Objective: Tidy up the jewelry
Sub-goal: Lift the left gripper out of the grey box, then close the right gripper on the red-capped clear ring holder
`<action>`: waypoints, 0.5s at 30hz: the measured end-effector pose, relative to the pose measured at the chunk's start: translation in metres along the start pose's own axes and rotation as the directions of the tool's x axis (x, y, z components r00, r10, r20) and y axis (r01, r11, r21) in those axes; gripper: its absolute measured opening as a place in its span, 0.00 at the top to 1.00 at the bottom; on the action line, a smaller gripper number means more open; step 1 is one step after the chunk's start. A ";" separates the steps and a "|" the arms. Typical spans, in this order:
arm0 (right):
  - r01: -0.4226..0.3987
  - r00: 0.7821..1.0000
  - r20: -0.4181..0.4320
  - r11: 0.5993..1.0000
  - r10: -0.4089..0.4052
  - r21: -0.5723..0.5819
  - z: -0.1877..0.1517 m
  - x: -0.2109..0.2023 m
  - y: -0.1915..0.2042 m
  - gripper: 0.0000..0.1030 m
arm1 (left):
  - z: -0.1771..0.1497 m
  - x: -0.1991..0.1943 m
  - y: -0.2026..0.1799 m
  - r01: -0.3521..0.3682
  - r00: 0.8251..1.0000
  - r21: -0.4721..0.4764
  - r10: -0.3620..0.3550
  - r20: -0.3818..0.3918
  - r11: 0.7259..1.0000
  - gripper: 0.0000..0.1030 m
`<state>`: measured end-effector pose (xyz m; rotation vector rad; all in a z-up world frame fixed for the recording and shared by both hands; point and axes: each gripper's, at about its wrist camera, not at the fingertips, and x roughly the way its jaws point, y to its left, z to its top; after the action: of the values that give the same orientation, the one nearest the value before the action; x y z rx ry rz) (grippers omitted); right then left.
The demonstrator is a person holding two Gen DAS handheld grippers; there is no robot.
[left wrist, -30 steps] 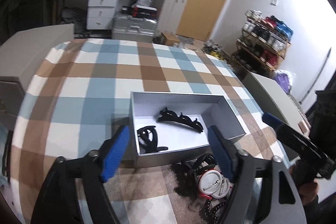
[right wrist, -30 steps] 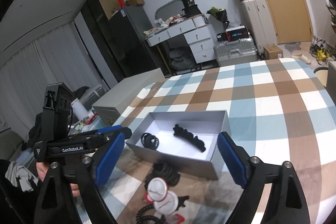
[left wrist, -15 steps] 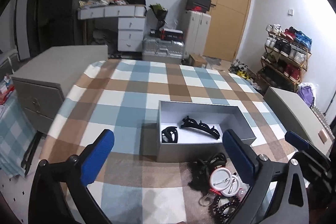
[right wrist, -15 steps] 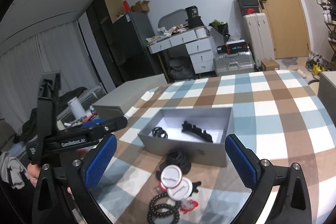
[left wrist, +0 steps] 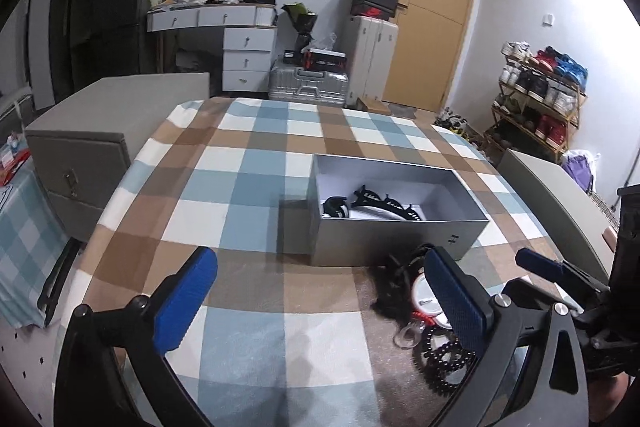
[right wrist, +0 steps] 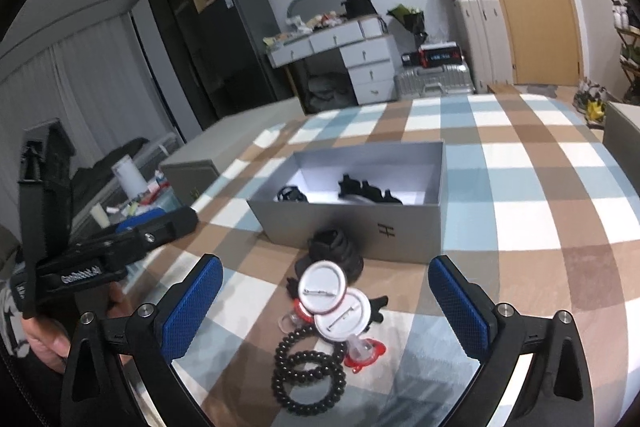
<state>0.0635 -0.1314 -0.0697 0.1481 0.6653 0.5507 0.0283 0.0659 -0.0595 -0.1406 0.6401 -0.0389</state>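
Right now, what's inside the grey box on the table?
Inside the grey box lie two black hair clips: a small rounded clip at its left end and a long wavy clip beside it. The near wall hides the floor closest to the cameras.

Behind your checked tablecloth (left wrist: 260, 163) stands a white desk with drawers (left wrist: 244, 43), a wooden door (left wrist: 432, 11) on its right and a dark cabinet (left wrist: 120, 3) on its left. A silver suitcase (left wrist: 308, 85) lies on the floor just beside the desk. A shoe rack (left wrist: 540, 99) stands well right of the door.
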 end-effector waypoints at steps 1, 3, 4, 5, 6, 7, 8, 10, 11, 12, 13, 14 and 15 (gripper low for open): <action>0.000 1.000 -0.025 1.000 0.000 0.000 -0.001 0.004 0.001 0.00 | -0.001 0.001 0.002 -0.002 1.000 -0.006 0.002 -0.008 1.000 0.02; 0.006 0.998 -0.068 1.000 -0.006 -0.005 -0.002 0.014 0.003 0.00 | -0.003 0.005 0.005 -0.003 1.000 -0.023 0.002 -0.025 1.000 0.02; 0.007 0.997 -0.074 1.000 -0.008 -0.011 -0.003 0.017 0.004 0.00 | -0.004 0.006 0.006 -0.002 1.000 -0.030 0.001 -0.028 1.000 0.02; 0.006 0.997 -0.079 1.000 -0.007 -0.022 -0.003 0.019 0.006 0.00 | -0.006 0.008 0.008 -0.007 0.999 -0.037 0.006 -0.034 0.999 0.02; 0.000 0.996 -0.086 0.999 -0.003 -0.032 -0.004 0.022 0.009 0.00 | -0.008 0.010 0.010 -0.010 0.999 -0.038 0.008 -0.040 0.999 0.02; -0.007 0.996 -0.093 0.999 0.003 -0.039 -0.004 0.025 0.011 0.00 | -0.009 0.011 0.011 -0.011 0.999 -0.039 0.009 -0.046 0.999 0.02; -0.016 0.995 -0.100 0.999 0.011 -0.046 -0.004 0.028 0.012 0.00 | -0.010 0.013 0.012 -0.017 0.998 -0.041 0.015 -0.053 0.999 0.02; -0.027 0.993 -0.116 0.998 0.020 -0.059 -0.004 0.034 0.016 0.01 | -0.012 0.015 0.015 -0.021 0.998 -0.049 0.018 -0.060 0.999 0.02; -0.028 0.993 -0.120 0.998 0.021 -0.062 -0.004 0.036 0.017 0.02 | -0.013 0.015 0.017 -0.018 0.998 -0.054 0.015 -0.061 0.998 0.02; -0.030 0.991 -0.129 0.998 0.022 -0.063 -0.005 0.040 0.018 0.05 | -0.013 0.015 0.018 -0.018 0.998 -0.059 0.014 -0.064 0.998 0.02; -0.034 0.990 -0.138 0.997 0.025 -0.063 -0.005 0.043 0.018 0.06 | -0.013 0.015 0.019 -0.019 0.998 -0.060 0.015 -0.064 0.998 0.02; -0.035 0.989 -0.148 0.997 0.026 -0.063 -0.005 0.046 0.018 0.10 | -0.013 0.015 0.020 -0.022 0.998 -0.060 0.018 -0.064 0.998 0.02; -0.033 0.988 -0.155 0.998 0.023 -0.062 -0.005 0.048 0.018 0.14 | -0.012 0.015 0.021 -0.024 0.998 -0.061 0.020 -0.063 0.998 0.02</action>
<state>0.0839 -0.0904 -0.0941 0.0544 0.7961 0.6144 0.0325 0.0838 -0.0810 -0.1921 0.7050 -0.0022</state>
